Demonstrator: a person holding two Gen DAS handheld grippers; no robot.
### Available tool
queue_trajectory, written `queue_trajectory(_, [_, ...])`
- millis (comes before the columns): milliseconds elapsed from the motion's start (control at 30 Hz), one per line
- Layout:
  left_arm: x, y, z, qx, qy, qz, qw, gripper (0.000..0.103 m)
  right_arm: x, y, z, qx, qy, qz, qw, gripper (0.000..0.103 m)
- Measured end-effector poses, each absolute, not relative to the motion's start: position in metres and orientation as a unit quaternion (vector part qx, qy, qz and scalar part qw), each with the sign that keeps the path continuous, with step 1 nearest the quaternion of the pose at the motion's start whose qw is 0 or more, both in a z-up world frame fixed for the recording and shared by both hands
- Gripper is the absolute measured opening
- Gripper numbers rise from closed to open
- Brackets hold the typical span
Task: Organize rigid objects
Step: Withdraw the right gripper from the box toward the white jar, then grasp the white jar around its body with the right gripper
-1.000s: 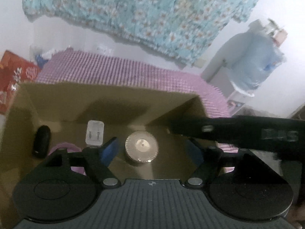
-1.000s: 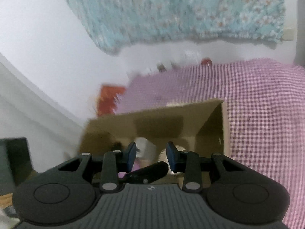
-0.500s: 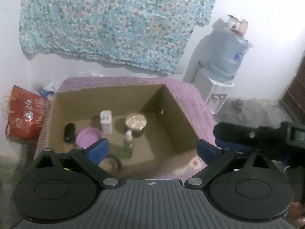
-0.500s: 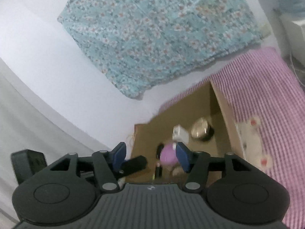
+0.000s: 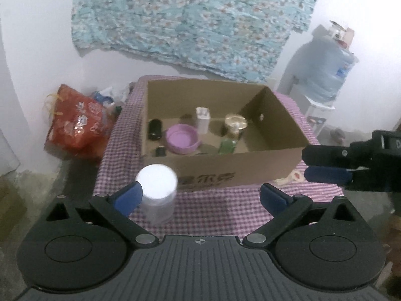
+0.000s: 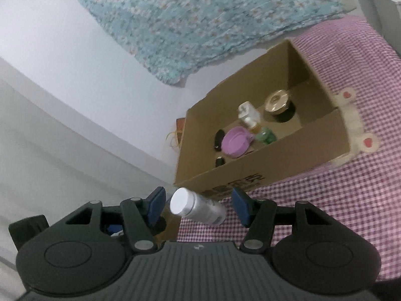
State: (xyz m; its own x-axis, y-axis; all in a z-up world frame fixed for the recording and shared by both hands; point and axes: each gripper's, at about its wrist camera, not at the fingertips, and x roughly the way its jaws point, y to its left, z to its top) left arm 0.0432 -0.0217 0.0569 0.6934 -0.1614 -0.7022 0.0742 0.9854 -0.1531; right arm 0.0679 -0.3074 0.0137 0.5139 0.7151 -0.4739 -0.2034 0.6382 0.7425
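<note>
An open cardboard box [image 5: 275,160] stands on a pink checked cloth [image 5: 213,208]. Inside lie a purple lid [image 5: 181,139], a white charger [image 5: 202,120], a gold-capped jar [image 5: 235,123], a green bottle [image 5: 226,146] and a black item [image 5: 155,128]. A white-capped clear jar [image 5: 157,192] stands on the cloth in front of the box, just inside my left gripper's left finger. My left gripper [image 5: 200,197] is open and empty. My right gripper [image 6: 198,204] is open, with the same jar [image 6: 195,207] seen between its fingers, untouched. The right gripper also shows in the left wrist view [image 5: 325,168].
A red bag [image 5: 75,123] lies on the floor left of the table. A water dispenser bottle [image 5: 328,72] stands at the back right. A floral cloth [image 5: 190,20] hangs on the white wall. A beige item with red hearts [image 6: 361,135] lies right of the box.
Both grippers have pulled back and away from the box. The white-capped jar in front of the box has come into view. Both stay open.
</note>
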Motion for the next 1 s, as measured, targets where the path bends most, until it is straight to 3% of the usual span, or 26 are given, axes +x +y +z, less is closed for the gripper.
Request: queue_trajectory(1000, [0.047,0.002,0.014,-0.045,0.394,-0.049,0.917,0.101,0.099,-0.249,-0.005,0.300,0.460,0.293,0.783,0.061])
